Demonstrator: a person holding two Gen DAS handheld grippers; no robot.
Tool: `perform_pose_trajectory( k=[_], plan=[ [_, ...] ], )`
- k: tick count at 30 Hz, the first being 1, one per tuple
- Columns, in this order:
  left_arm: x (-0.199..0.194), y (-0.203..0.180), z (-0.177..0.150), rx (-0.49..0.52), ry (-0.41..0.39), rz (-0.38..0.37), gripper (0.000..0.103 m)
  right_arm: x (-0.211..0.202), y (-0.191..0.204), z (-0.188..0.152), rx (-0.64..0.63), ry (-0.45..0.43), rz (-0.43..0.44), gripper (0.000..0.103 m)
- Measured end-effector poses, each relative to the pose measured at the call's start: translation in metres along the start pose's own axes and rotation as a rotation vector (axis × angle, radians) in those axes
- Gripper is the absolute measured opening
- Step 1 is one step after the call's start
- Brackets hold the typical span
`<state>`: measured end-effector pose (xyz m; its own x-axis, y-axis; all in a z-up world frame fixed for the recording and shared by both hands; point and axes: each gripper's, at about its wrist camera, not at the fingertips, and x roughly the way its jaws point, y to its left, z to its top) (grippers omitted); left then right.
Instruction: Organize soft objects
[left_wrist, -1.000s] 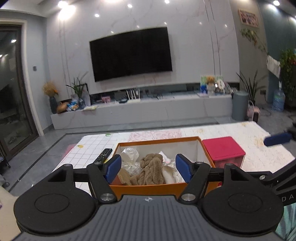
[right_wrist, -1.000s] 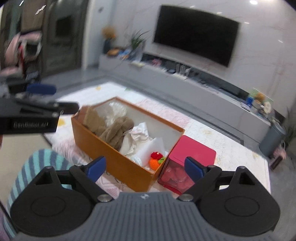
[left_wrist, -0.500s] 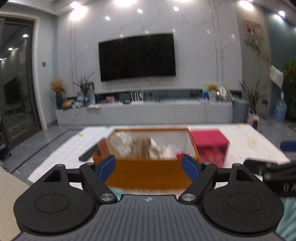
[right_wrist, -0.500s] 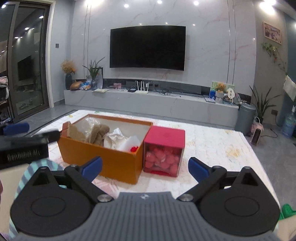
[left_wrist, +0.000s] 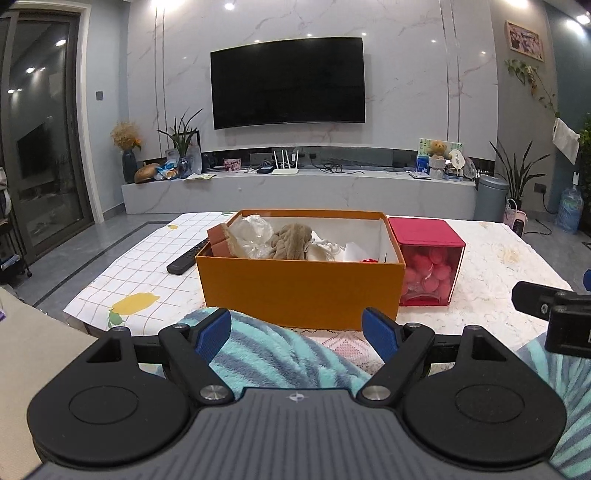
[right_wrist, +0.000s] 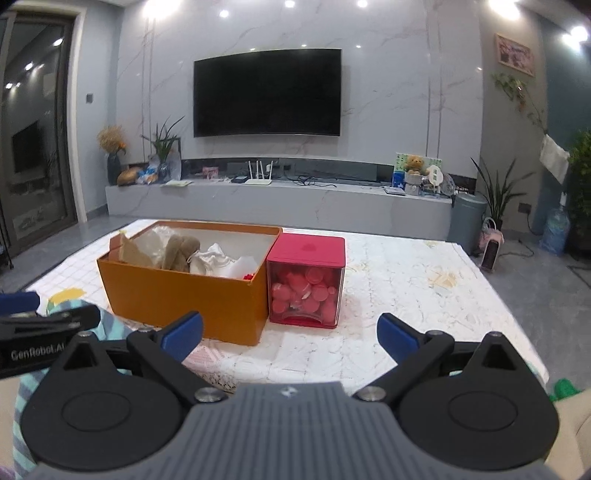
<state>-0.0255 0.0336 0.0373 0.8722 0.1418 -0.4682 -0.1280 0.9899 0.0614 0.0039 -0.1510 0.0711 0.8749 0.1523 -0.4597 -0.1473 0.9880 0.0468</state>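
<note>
Blue pads of the left gripper stand wide apart at the bottom of the left wrist view, released and grasping nothing, with a fuzzy teal striped fabric lying just under and between them. The right gripper is likewise spread and empty, low in its own view, above the near edge of the tabletop. Just beyond the left gripper, in the middle of the frame, sits an open orange box on the tabletop; it holds the soft things: a crinkled clear plastic bag at its left end, a tan braided plush piece beside that, white cloth toward the middle, and a small red item at the right end, only partly visible over the rim. Touching the box's right side is a red-lidded clear container filled with pink round pieces. Left of the box lies a black remote on the checked part of the tabletop cover. In the upper centre a dark television hangs on the marble wall above a long low cabinet.
</note>
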Motion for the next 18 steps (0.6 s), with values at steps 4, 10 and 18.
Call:
perform_pose_trajectory(
  k=[4,10,18],
  plan=[
    [0.0,0.0,0.0,-0.006,-0.001,-0.004,0.095,-0.001,-0.001,0.0,-0.001,0.0,-0.011,0.1],
    [-0.003,0.001,0.001,-0.003,-0.008,-0.002,0.095,-0.003,0.005,0.001,-0.024,-0.008,-0.011,0.1],
    [-0.002,0.0,0.001,0.0,-0.006,-0.005,0.095,-0.005,0.01,0.0,-0.057,-0.018,-0.006,0.1]
  ],
)
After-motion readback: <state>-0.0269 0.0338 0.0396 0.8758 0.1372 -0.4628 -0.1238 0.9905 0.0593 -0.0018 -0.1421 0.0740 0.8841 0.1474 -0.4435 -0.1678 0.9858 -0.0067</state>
